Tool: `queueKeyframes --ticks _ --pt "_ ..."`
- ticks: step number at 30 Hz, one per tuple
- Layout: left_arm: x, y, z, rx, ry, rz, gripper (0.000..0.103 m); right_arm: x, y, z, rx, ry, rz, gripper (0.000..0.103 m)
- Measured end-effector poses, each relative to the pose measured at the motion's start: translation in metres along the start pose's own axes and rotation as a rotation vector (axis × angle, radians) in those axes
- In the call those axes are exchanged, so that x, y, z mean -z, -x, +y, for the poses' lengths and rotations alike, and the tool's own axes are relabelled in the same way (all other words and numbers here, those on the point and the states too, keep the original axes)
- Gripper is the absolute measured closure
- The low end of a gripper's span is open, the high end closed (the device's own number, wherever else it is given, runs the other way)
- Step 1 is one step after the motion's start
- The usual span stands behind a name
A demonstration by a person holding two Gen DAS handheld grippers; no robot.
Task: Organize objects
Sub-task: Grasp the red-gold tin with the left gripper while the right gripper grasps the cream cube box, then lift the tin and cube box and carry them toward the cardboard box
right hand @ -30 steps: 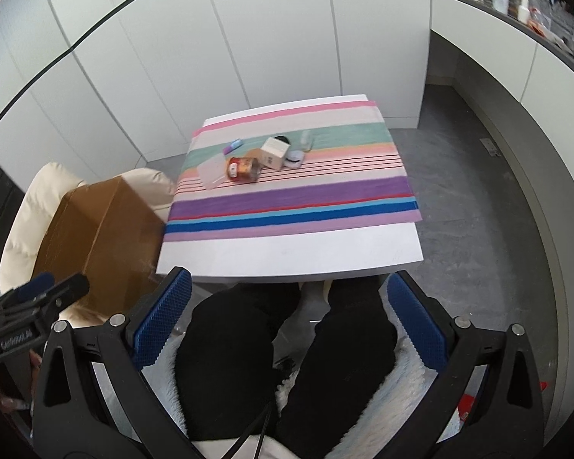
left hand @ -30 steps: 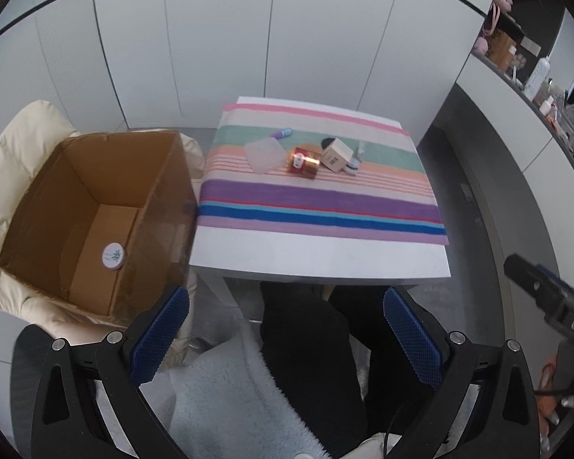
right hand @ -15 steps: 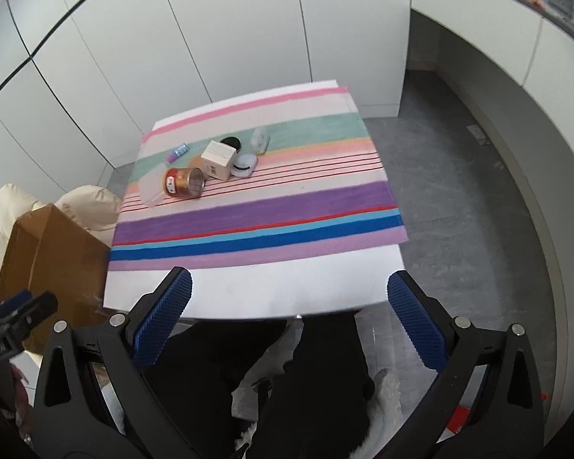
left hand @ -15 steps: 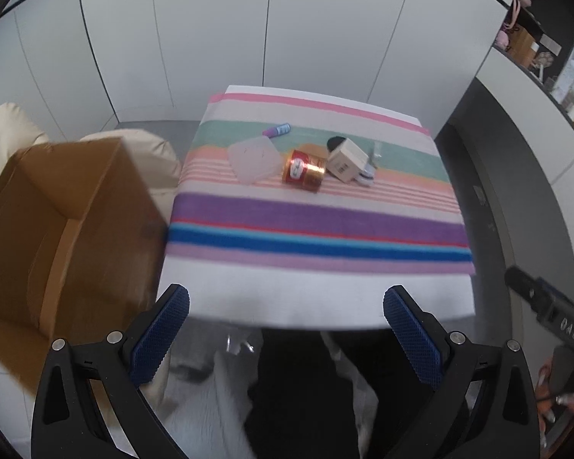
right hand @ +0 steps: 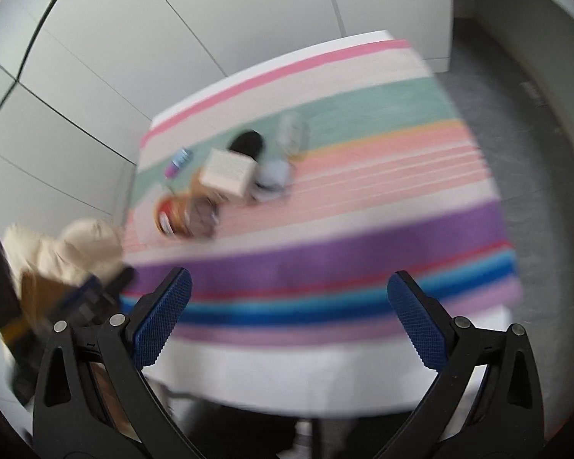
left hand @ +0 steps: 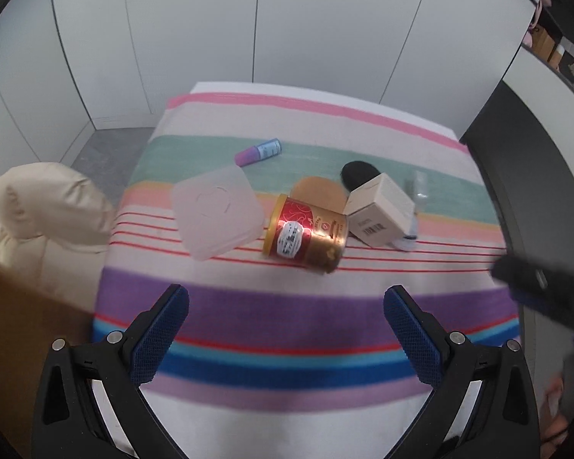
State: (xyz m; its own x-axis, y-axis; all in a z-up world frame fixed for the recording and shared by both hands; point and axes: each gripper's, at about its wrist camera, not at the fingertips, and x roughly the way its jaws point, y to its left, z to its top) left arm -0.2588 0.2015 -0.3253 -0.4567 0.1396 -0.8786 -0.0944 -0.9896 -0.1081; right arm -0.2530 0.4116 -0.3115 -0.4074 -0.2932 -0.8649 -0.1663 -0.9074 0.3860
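Red-and-gold metal tin w/ white label (left hand: 305,238) lies on its side on the striped cloth (left hand: 287,317), straight ahead of the left gripper (left hand: 286,311) and just beyond its fingertips, roughly centred btwn them. Long axis runs across the tool's line, left to right w/ a slight downward tilt to the right, so its rounded sides face the tool and its ends face the pads; a grasp as it stands would likely take it lengthways, and a wrist turn would be needed to take it across the sides.

Left gripper: blue-padded fingers wide apart, holding nothing. Right gripper (right hand: 289,311): also spread wide, nothing btwn the pads. Its view is heavily blurred; the tin (right hand: 183,216) sits far ahead and off to its left. Judgement: left is the nearer and better lined up.

Outward from the tin: frosted translucent square lid (left hand: 217,216) touching or just beside its left end; tan round disc (left hand: 317,195) behind it; cream cardboard box w/ barcode (left hand: 380,214) against its right end; black round thing (left hand: 357,174) behind the box; clear bottle (left hand: 415,199) to the box's right, too blurred for detail. Small purple-and-blue tube (left hand: 258,152) farther ahead-left, apart from the rest. Brown cardboard box edge (left hand: 26,306) and cream padded jacket (left hand: 38,206) off the cloth's left.
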Motion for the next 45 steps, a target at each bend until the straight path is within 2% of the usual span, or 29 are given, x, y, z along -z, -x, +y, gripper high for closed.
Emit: queueKeyframes --ticks 4,10,12,13,15,16,17,20,24,30,34,37,40,45 --pt "-0.003 -0.024 0.001 0.01 -0.006 0.009 0.001 -0.034 -0.059 0.022 -0.056 -0.004 0.053 0.001" --pt "-0.01 -0.052 -0.002 0.032 -0.034 0.016 0.001 -0.06 -0.133 0.036 -0.09 -0.057 0.15 0.013" --pt "-0.014 -0.063 -0.004 0.052 -0.021 0.028 0.002 -0.065 -0.14 0.048 -0.093 -0.016 0.136 0.03" --pt "-0.015 -0.068 -0.006 0.071 -0.017 0.031 0.002 -0.066 -0.142 0.053 -0.08 0.009 0.141 0.048" --pt "-0.019 -0.077 -0.011 0.085 -0.018 0.029 0.015 -0.068 -0.144 0.058 -0.085 0.04 0.133 0.048" --pt "-0.021 -0.081 -0.014 0.083 -0.021 0.025 0.031 -0.068 -0.144 0.056 -0.085 0.043 0.132 0.049" --pt "-0.023 -0.083 -0.016 0.072 -0.023 0.022 0.036 -0.068 -0.141 0.054 -0.086 0.039 0.128 0.049" --pt "-0.025 -0.082 -0.015 0.083 -0.002 0.006 0.038 -0.065 -0.12 0.044 -0.062 0.047 0.078 0.049" --pt "-0.028 -0.069 -0.014 0.084 0.004 -0.023 0.04 -0.062 -0.089 0.038 0.036 0.098 0.009 0.049" --pt "-0.04 -0.04 -0.016 0.072 -0.017 -0.066 0.04 -0.064 -0.066 0.035 0.137 0.139 -0.034 0.049" --pt "-0.052 -0.007 -0.019 0.072 -0.024 -0.087 0.04 -0.064 -0.042 0.031 0.203 0.176 -0.078 0.049" --pt "-0.062 0.02 -0.019 0.053 -0.028 -0.119 0.04 -0.066 -0.012 0.031 0.214 0.19 -0.102 0.049" --pt "-0.077 0.052 -0.019 0.049 -0.007 -0.146 0.04 -0.068 0.017 0.042 0.222 0.208 -0.14 0.049" --pt "-0.097 0.11 -0.027 0.084 0.026 -0.19 0.04 -0.071 0.077 0.067 0.238 0.247 -0.219 0.049"
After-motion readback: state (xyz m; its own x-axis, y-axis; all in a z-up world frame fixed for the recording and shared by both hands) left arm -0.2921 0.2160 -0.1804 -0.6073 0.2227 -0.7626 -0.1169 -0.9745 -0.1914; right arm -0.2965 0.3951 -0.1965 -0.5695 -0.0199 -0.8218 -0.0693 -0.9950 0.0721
